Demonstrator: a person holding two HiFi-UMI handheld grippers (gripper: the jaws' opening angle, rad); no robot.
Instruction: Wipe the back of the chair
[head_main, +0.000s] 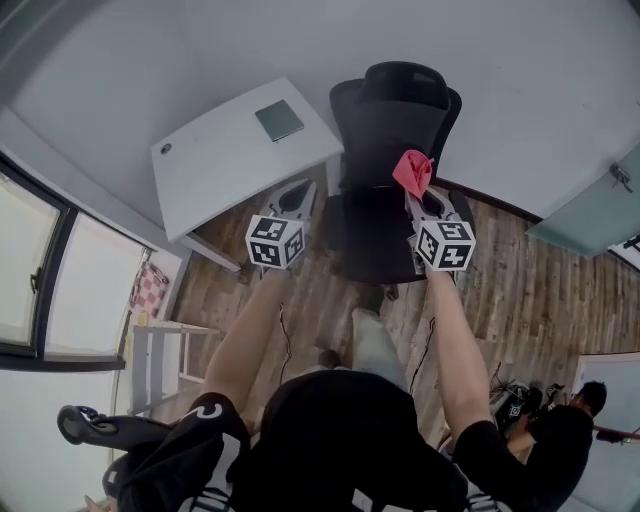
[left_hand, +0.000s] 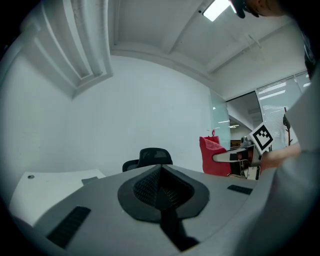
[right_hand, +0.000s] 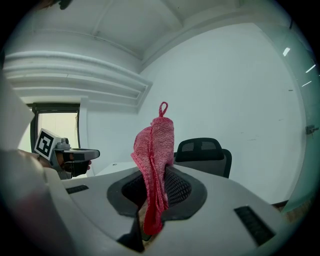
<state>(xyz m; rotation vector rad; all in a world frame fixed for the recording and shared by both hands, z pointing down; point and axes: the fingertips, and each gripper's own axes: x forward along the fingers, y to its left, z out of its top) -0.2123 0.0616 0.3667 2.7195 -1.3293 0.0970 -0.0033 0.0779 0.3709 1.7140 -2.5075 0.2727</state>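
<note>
Red cloth (right_hand: 152, 165) is pinched in the right tongs (right_hand: 150, 210), w/ most of it standing loose; left tongs (left_hand: 161, 195) are closed, empty. Chair (head_main: 395, 130) sits just ahead by the table (head_main: 220, 160), untouched. Risk: unbraced chair may swivel under pressure, or cloth folds & slips.

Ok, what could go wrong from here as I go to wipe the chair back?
The red cloth is pinched only at its lower end by the right gripper, so it may flop over or slip out when pressed on the chair back. That back may also swing away under pressure, since the left gripper, shut and empty, is not steadying it.
</note>
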